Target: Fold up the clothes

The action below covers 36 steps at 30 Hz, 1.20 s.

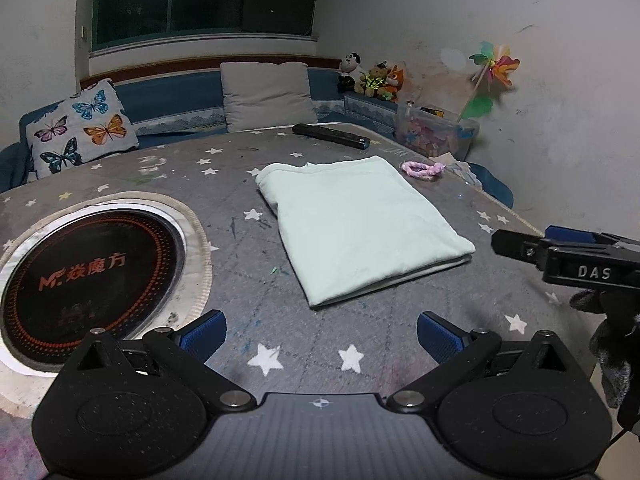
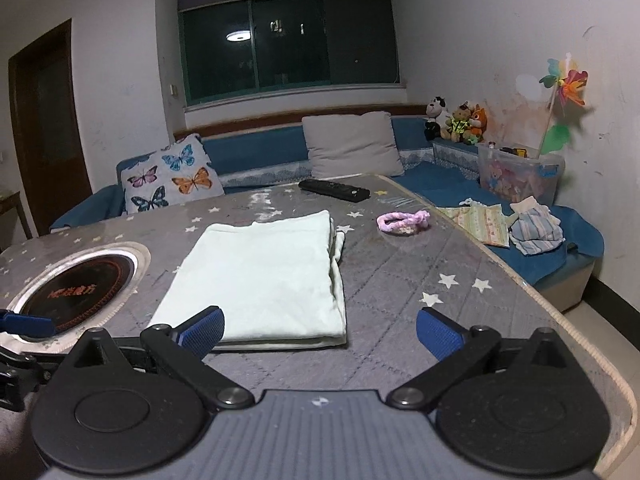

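While your left gripper (image 1: 322,336) hangs with its blue pads spread wide and nothing between them, the folded pale green cloth (image 1: 360,232) lies flat on the table (image 1: 248,280) just ahead of it and a little to its right, its layered edges facing you. Your right gripper (image 2: 320,334) is likewise spread and empty; from it the cloth (image 2: 264,276) sits just ahead and to its left, the near folded edge close to the left pad (image 2: 204,330) but not touching.

Bare starred table cover lies ahead of both tools on either side of the cloth. To the right of your right gripper the table's piped edge (image 2: 532,296) curves away, with floor beyond it. Left of your left gripper a round black cooktop (image 1: 88,272) is set into the table, near the left pad.

Beyond the cloth a pink knitted band (image 2: 404,222) lies well apart from it, and farther back a black remote (image 2: 334,190) rests near the far edge. Past that edge, on the blue bench (image 2: 440,192) to the right, a clear plastic bin (image 2: 520,178) holds small toys and a pinwheel (image 2: 566,84) on a stick; what else is inside you cannot make out. Loose small garments (image 2: 532,228) lie on the bench just in front of the bin.
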Available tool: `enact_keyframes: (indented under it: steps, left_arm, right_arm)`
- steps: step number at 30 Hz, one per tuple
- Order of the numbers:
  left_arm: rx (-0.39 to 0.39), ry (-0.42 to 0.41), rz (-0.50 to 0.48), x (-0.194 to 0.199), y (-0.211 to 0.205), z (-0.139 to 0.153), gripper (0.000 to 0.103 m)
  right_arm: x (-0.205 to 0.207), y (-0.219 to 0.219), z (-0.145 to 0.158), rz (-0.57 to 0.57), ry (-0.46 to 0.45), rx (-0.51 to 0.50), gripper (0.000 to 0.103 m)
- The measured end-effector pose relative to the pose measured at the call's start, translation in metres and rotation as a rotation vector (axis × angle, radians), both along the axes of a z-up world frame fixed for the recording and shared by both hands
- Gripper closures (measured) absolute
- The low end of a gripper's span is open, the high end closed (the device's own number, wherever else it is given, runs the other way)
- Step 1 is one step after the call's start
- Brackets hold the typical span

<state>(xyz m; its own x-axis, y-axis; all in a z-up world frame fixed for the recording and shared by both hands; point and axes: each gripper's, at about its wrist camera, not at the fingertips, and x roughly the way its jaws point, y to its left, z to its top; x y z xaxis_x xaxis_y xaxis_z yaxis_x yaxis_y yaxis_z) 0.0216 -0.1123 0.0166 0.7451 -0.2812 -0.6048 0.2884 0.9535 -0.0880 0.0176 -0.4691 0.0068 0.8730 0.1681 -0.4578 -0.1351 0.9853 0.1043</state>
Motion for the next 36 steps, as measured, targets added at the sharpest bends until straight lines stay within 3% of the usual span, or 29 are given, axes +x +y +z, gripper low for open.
enact_keyframes:
  steps: [5,19,36]
  left_arm:
    - [-0.002,0.001,0.0,-0.006,0.002,-0.001,0.0]
    - [-0.01,0.026,-0.022,-0.013,-0.001,-0.006,0.0]
    - [0.012,0.069,-0.034,-0.008,-0.012,-0.015,0.0]
  right_arm:
    - [-0.01,0.004,-0.001,-0.012,-0.017,0.017,0.0]
    - [-0.02,0.012,-0.013,-0.021,0.043,0.021,0.0]
    - [-0.013,0.011,-0.023,-0.041,0.091,0.007,0.0]
